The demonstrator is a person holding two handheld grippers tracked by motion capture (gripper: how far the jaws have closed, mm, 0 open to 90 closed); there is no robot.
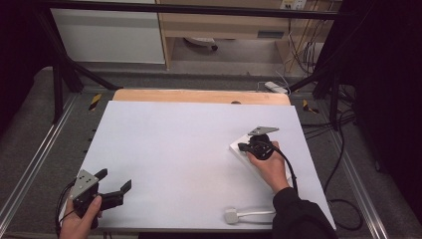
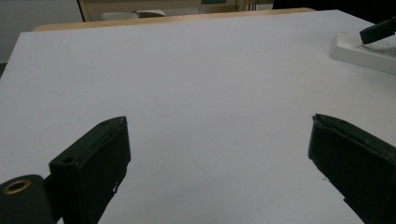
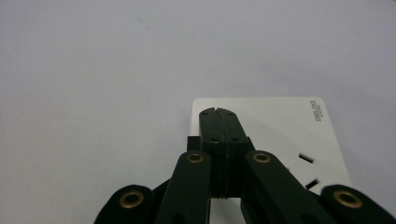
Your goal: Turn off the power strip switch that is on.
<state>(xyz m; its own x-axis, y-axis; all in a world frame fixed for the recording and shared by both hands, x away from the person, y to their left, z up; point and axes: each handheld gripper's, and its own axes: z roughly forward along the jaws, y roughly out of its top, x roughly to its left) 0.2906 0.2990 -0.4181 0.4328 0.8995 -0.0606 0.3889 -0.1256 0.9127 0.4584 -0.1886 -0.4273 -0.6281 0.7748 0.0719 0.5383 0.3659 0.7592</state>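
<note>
A white power strip (image 1: 238, 148) lies on the right half of the white table top (image 1: 174, 149); its end with sockets fills the lower right of the right gripper view (image 3: 280, 126). My right gripper (image 1: 242, 147) is shut, its jaws pressed together with nothing between them, tips (image 3: 217, 112) over the strip's end. My left gripper (image 1: 116, 180) rests near the table's front left corner, jaws wide open and empty; its fingers (image 2: 93, 158) frame bare table. The strip (image 2: 359, 53) and the right gripper's tip (image 2: 378, 30) show far right in the left gripper view.
A white plug (image 1: 231, 215) with a white cord lies by the front edge, near the right sleeve. A wooden strip (image 1: 199, 95) runs along the table's far edge. Black cables (image 1: 343, 199) trail on the floor to the right.
</note>
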